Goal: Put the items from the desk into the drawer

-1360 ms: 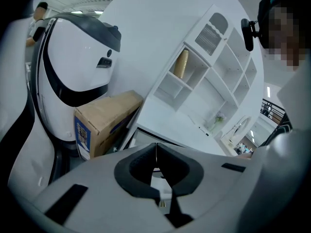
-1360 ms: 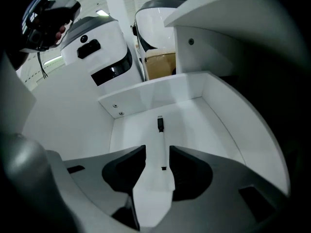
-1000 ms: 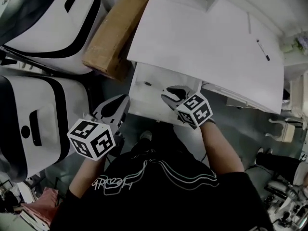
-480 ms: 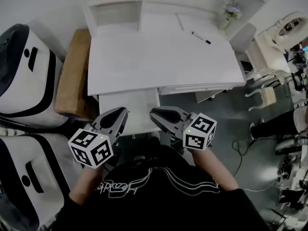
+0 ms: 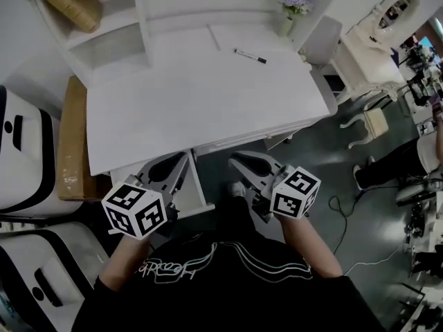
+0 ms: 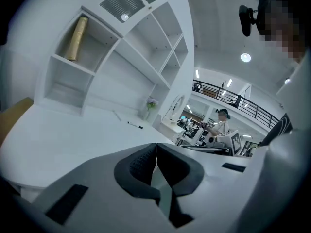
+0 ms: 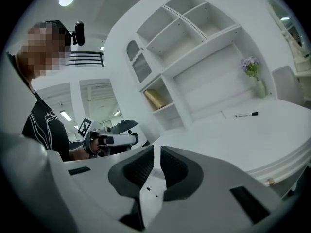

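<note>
The left gripper (image 6: 156,152) has its jaws closed pad to pad with nothing between them. The right gripper (image 7: 156,161) has its jaws all but together, only a thin slit between the pads, and it too is empty. Both hover at the near edge of the white counter (image 5: 208,109). The black marker (image 5: 250,56), the one loose item on the counter, lies well ahead of both pairs of jaws and to their right, near the back edge. Nothing stands between it and the jaws except bare counter. Just beyond the marker, further right of the jaws, stands a small vase of purple flowers (image 5: 291,9). A white shelf unit (image 5: 138,19) rises behind the counter, and a brown roll (image 5: 73,5) lies tilted in its upper left compartment, far ahead and left of the jaws. A cardboard box (image 5: 69,144) sits beside the counter, left of the left jaws, with white-and-black machines (image 5: 21,158) further out. Directly under the left jaws a white drawer (image 5: 201,192) projects from beneath the counter. The gripper and its marker cube cover most of it, so its inside cannot be seen. In the left gripper view a person (image 6: 222,123) stands far to the right, too small to make out.
</note>
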The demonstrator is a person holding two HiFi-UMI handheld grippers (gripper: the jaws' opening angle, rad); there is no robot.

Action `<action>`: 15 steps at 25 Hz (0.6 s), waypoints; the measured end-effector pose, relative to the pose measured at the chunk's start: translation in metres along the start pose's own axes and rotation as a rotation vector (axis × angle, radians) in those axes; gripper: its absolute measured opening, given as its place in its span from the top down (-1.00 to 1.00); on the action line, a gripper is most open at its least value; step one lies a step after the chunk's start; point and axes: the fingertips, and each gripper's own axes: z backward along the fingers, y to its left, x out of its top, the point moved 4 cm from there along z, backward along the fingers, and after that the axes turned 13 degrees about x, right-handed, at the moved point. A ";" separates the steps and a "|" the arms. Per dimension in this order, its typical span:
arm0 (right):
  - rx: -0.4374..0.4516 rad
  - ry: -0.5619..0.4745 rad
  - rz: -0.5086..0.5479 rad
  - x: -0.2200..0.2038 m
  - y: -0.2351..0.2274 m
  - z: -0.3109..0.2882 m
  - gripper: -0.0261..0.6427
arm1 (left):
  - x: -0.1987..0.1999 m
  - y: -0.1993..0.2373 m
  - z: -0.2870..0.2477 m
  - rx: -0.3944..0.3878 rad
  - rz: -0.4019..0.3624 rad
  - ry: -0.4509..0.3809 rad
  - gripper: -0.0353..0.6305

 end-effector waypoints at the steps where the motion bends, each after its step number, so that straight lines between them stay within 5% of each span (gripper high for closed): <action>1: -0.007 0.003 0.000 0.006 -0.018 0.008 0.72 | 0.002 -0.004 -0.017 0.008 0.011 0.001 0.83; 5: -0.051 0.006 0.001 0.040 -0.100 0.041 0.72 | 0.019 -0.026 -0.091 0.045 0.042 0.013 0.83; 15: 0.020 0.139 0.037 0.116 -0.297 0.078 0.67 | 0.061 -0.062 -0.246 0.178 0.096 0.014 0.83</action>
